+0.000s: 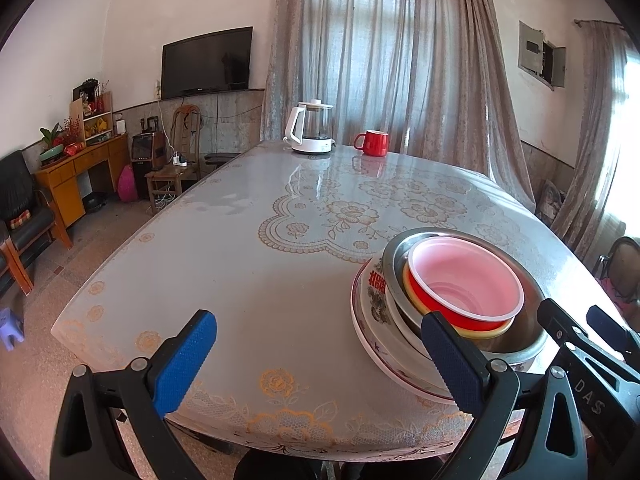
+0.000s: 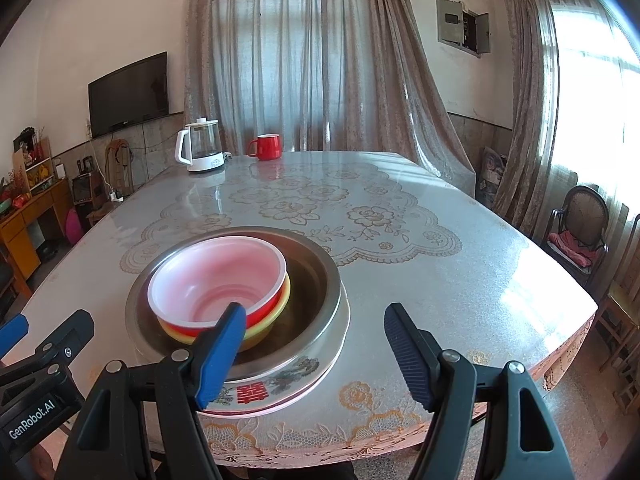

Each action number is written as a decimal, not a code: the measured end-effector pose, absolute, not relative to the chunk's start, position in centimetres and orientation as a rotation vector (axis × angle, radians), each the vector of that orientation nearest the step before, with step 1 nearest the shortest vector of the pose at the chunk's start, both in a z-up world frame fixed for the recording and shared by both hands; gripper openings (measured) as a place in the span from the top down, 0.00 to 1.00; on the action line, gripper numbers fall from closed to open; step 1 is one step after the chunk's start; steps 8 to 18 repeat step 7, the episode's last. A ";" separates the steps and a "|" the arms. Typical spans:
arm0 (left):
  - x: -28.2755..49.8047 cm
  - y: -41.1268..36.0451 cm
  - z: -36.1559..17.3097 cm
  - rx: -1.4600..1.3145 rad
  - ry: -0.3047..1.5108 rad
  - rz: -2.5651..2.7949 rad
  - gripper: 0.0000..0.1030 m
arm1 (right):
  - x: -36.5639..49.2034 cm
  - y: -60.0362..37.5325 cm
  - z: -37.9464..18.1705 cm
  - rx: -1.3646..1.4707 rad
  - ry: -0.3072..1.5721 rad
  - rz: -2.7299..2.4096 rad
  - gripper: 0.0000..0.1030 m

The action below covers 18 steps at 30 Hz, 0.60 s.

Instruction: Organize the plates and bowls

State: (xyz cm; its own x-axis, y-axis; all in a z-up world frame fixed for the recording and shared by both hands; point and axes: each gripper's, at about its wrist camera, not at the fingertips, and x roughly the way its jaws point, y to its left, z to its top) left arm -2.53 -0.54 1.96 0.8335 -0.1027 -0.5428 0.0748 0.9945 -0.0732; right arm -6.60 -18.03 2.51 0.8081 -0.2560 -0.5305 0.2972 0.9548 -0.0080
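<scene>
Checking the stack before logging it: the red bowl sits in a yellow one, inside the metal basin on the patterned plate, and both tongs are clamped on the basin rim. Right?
Not quite. The red bowl, yellow bowl, metal basin and patterned plate nest as you say, but the left tongs and right tongs are open, gripping nothing. Both wrist views show it.

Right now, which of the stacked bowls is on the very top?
The red bowl with the pale pink inside sits on top. It nests in a yellow bowl, and both lie inside the wide steel bowl.
</scene>
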 end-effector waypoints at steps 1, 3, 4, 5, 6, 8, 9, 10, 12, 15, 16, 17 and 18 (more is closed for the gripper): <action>-2.5 -0.5 2.0 -0.050 0.576 -0.091 0.00 | -6.6 -18.0 2.5 0.076 0.557 -0.296 0.29; -2.6 -0.5 2.0 -0.051 0.559 -0.080 0.00 | -6.5 -18.0 2.4 0.078 0.561 -0.295 0.29; -2.7 -0.4 2.1 -0.047 0.552 -0.073 0.01 | -6.4 -18.1 2.4 0.077 0.563 -0.294 0.29; -2.7 -0.4 2.1 -0.044 0.549 -0.070 0.01 | -6.4 -18.1 2.4 0.077 0.565 -0.294 0.29; -2.7 -0.5 2.1 -0.044 0.551 -0.074 0.01 | -6.4 -18.1 2.4 0.077 0.565 -0.293 0.29; -2.5 -0.5 2.0 -0.045 0.559 -0.084 0.01 | -6.3 -18.2 2.4 0.078 0.565 -0.291 0.29; -2.5 -0.5 2.0 -0.045 0.559 -0.084 0.01 | -6.3 -18.2 2.4 0.078 0.565 -0.291 0.29; -2.5 -0.5 2.0 -0.045 0.559 -0.084 0.01 | -6.3 -18.2 2.4 0.078 0.565 -0.291 0.29; -2.5 -0.5 2.0 -0.045 0.559 -0.084 0.01 | -6.3 -18.2 2.4 0.078 0.565 -0.291 0.29; -2.5 -0.5 2.0 -0.045 0.559 -0.084 0.01 | -6.3 -18.2 2.4 0.078 0.565 -0.291 0.29; -2.5 -0.5 2.0 -0.045 0.559 -0.084 0.01 | -6.3 -18.2 2.4 0.078 0.565 -0.291 0.29; -2.5 -0.5 2.0 -0.045 0.559 -0.084 0.01 | -6.3 -18.2 2.4 0.078 0.565 -0.291 0.29; -2.5 -0.5 2.0 -0.045 0.559 -0.084 0.01 | -6.3 -18.2 2.4 0.078 0.565 -0.291 0.29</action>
